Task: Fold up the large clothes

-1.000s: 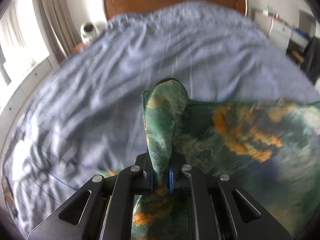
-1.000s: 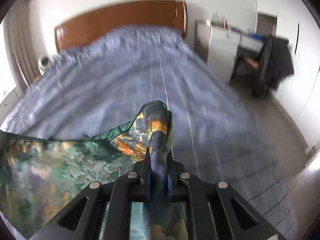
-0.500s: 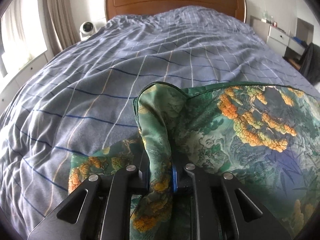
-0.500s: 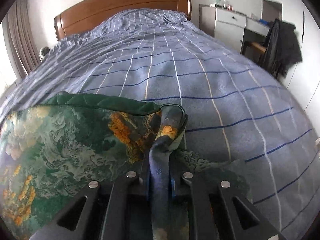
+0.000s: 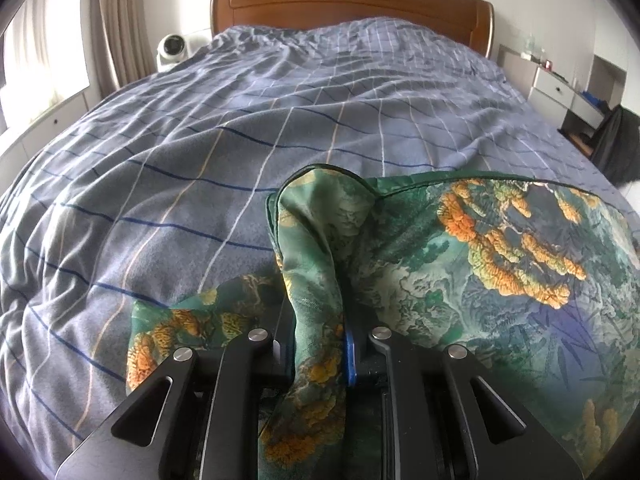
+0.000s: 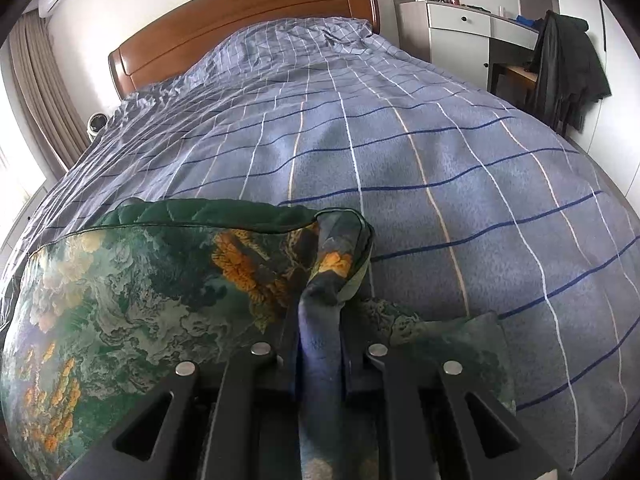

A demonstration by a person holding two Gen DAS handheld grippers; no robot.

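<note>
Left wrist view first. Left gripper (image 5: pixel 320 344) clamped tight on a bunched corner of the green printed cloth (image 5: pixel 500 256), jaws closed down to the thickness of the fabric. Pinched corner rising in a hump straight ahead of the jaws, rest of the cloth spreading off to the right, hemmed edge running roughly crosswise. Small flap lying flat on the blue checked bedspread (image 5: pixel 240 140) just left of the gripper. Wooden headboard (image 5: pixel 352 4) far ahead, white fan (image 5: pixel 173 49) beside the bed.

Over to the right wrist view. Right gripper (image 6: pixel 320 344) likewise squeezed shut on the opposite corner, a blue-grey twist of cloth (image 6: pixel 120 288) standing up between the jaws. Fabric here stretching away to the left, the mirror of the other side. Dark hem folded over along the far edge, another flap resting on the bedspread (image 6: pixel 440 160) to the right. White dresser (image 6: pixel 456 36) and a dark jacket (image 6: pixel 568 64) on a chair beyond.

So: long axis of the cloth strung sideways between the two grippers, each equally near its own corner, open bedspread ahead. Probably a matter of carrying both corners forward together, keeping that edge level and taut to avoid a skewed fold.
</note>
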